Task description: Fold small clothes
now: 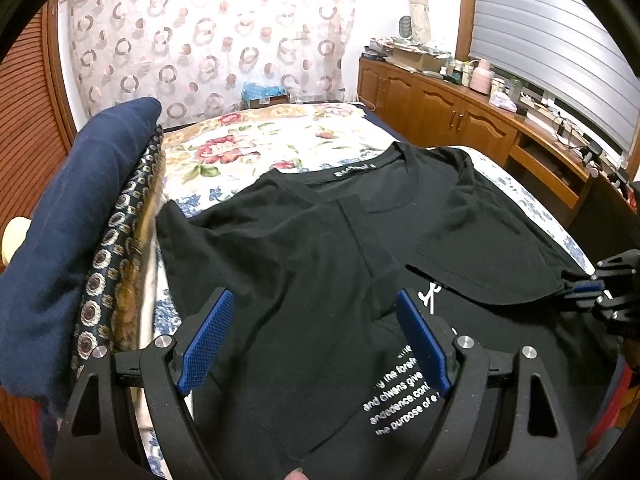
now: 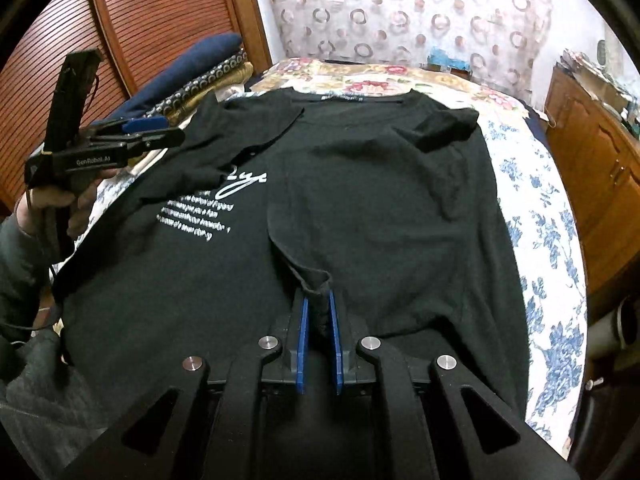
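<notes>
A black T-shirt (image 2: pixel 380 184) lies spread on the flowered bed (image 2: pixel 536 208), collar toward 12 o'clock. The right gripper (image 2: pixel 318 312), at 6 o'clock, is pinched narrow on a fold of the shirt's cloth. The left gripper (image 1: pixel 316 340) hovers wide over the shirt's left half, holding nothing.

Matt black cloth T-shirt (image 2: pixel 384 208) with white print, lying on a floral cotton-looking bedspread (image 2: pixel 536 216). Beside the T-shirt, matt black plastic left gripper (image 1: pixel 320 344) with ribbed blue pads (image 1: pixel 206 344) and shiny metal pins; glossy wooden cabinets (image 1: pixel 448 108) beyond.
</notes>
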The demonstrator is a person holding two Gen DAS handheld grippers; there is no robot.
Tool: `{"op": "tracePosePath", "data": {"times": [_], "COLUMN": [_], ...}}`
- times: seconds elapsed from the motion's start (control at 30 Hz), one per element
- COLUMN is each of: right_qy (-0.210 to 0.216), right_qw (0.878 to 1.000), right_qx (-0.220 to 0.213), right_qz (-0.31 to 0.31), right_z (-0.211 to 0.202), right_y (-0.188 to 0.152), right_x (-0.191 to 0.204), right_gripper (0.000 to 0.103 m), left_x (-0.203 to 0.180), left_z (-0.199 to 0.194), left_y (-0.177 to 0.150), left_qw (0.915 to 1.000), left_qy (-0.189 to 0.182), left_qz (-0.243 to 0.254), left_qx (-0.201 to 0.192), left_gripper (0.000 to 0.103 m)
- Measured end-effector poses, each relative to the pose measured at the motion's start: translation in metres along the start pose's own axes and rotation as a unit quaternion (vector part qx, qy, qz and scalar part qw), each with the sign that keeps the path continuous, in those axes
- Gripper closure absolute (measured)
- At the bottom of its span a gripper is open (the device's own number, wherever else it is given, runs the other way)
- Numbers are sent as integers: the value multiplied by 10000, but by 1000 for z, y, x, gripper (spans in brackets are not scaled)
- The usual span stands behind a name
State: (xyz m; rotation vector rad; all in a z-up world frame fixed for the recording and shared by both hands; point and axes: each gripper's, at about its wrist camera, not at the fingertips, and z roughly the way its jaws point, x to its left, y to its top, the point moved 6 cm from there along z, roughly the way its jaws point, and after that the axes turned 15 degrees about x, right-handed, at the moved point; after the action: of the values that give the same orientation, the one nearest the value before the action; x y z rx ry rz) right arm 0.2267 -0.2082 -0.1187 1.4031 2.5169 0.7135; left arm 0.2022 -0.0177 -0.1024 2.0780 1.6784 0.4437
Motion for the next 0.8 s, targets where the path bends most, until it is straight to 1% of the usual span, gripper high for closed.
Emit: {"op": "tracePosePath", "data": {"times": [0.03, 0.13, 0.17, 0.2, 0.33, 0.43, 0.53, 0.63, 0.7, 0.8], "right_qy": [-31, -104, -137, -170, -266, -405, -548, -685, -787, -782], "right_qw": [10000, 9998, 9996, 9995, 9987, 9982, 9974, 9964, 9956, 9954], "right_qx": [-47, -188, -231, -267, -431, -415, -344, -238, -185, -147], "right_qz": [17, 9, 1, -8, 18, 140, 322, 439, 484, 530], "right_z": [-3, -14, -17, -18, -20, -9, 7, 24, 33, 44], "right_y": [3, 10, 14, 17, 32, 44, 58, 72, 80, 89], "right_x": [-2, -4, -6, -8, -22, -40, -60, -77, -81, -84], "right_gripper": [92, 78, 68, 62, 58, 58, 58, 58, 58, 58], "left_x": [3, 12, 15, 19, 31, 36, 43, 51, 55, 62], "left_z": [-1, -3, -4, -5, -10, -11, -9, -5, -2, 5], "left_y": [1, 5, 6, 7, 13, 19, 30, 41, 47, 58], "left_qw": [10000, 9999, 9998, 9998, 9995, 9994, 9991, 9987, 9983, 9973], "left_qy": [35, 127, 152, 170, 287, 333, 395, 402, 441, 487], "left_qz": [-17, -69, -91, -107, -135, -108, -82, -86, -92, -165], "left_qx": [-1, -6, -7, -17, -20, 20, 144, 313, 382, 526], "left_gripper": [19, 19, 19, 19, 19, 19, 26, 35, 38, 45]}}
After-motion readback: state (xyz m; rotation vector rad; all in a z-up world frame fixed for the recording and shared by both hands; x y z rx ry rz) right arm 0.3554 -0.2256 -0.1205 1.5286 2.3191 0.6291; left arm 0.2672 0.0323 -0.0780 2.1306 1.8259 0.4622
